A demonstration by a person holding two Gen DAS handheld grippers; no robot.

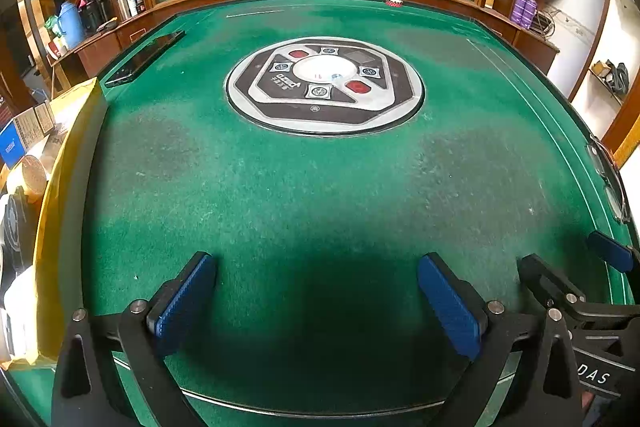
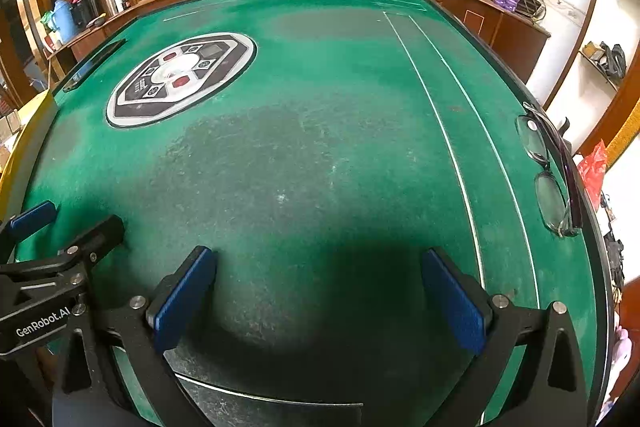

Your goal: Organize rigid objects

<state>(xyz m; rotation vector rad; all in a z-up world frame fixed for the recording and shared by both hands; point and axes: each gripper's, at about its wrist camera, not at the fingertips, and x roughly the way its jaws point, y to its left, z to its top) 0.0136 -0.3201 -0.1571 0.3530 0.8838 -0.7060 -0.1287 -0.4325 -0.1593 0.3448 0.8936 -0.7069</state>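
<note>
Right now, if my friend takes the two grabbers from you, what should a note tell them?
Left gripper: open, holds nothing, tilted down over bare green felt.
Right gripper: open, holds nothing, close beside the left one.
Things: folded eyeglasses lie at the right rim of the mahjong table. A black phone lies at the far left edge. A small red-and-white item sits at the far rim; I cannot tell what it is. A yellow cardboard box of packages stands off the left side.
Done: nothing that shows.
Left: probably collect the glasses, phone and small item; the box looks a likely place.
</note>
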